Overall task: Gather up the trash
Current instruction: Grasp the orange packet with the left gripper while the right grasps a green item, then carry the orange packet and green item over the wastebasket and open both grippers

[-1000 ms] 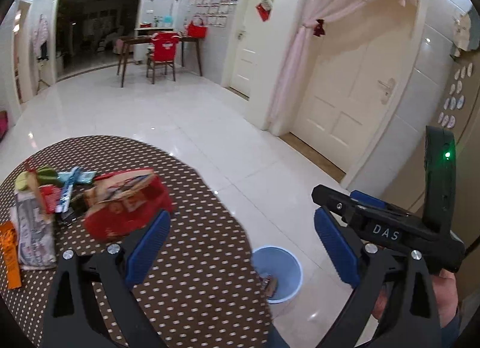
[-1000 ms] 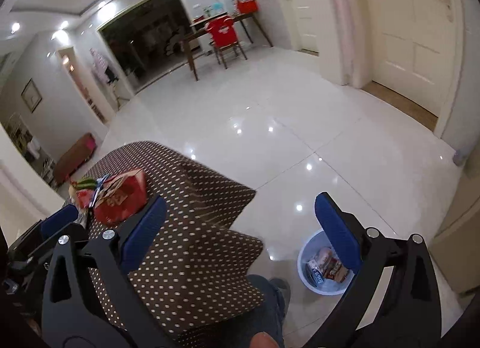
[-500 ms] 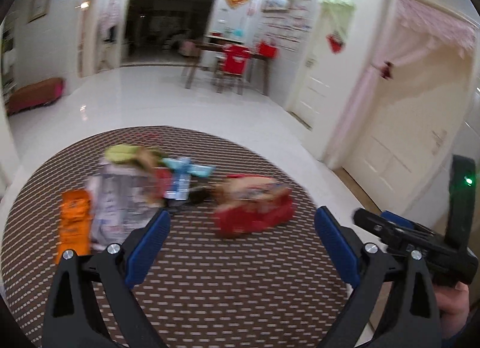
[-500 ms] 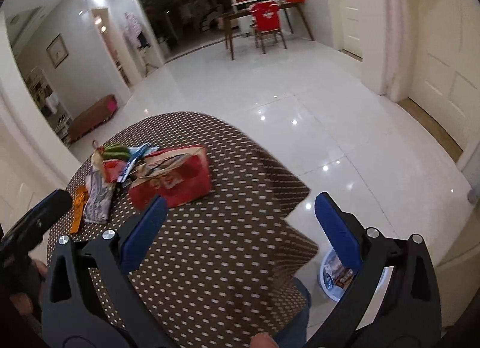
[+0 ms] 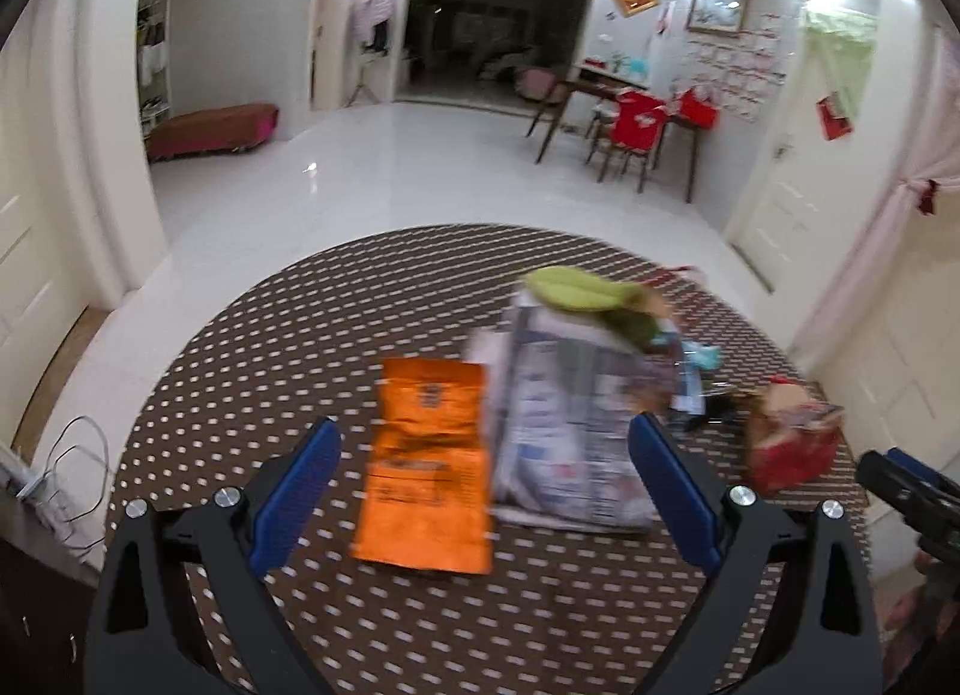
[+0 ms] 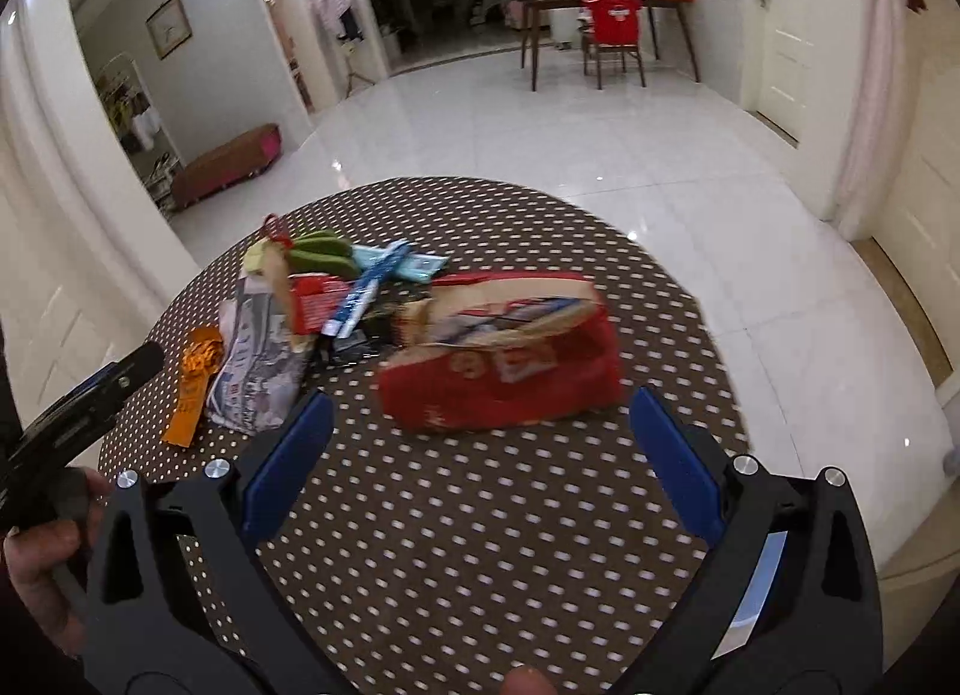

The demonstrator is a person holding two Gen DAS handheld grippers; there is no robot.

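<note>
In the left wrist view, the left hand-held gripper (image 5: 483, 491) hangs over the near part of the round table (image 5: 252, 347) with its blue fingers (image 5: 295, 496) spread wide and nothing between them. The trash lies ahead of it on the dotted cloth. An orange packet (image 5: 429, 464) lies flat right between the two fingers, just past their tips. Touching its right side is a grey-white printed bag (image 5: 567, 425), whose near corner reaches the right finger. A green wrapper (image 5: 585, 293) sits on the far end of that bag, toward the far edge of the table. A red bag (image 5: 789, 443) lies near the right edge, well outside the fingers. The picture is blurred.

In the right wrist view, the right hand-held gripper (image 6: 477, 455) is likewise wide open and empty above the near half of the table (image 6: 600, 215). The red bag (image 6: 501, 356) lies straight ahead, just beyond and between the fingertips. Left of it are a blue stick wrapper (image 6: 366, 290), the green wrapper (image 6: 318, 252), the grey-white printed bag (image 6: 258, 362) and the orange packet (image 6: 195, 383) near the left edge. A hand (image 6: 42, 551) grips the other tool at far left.
</note>
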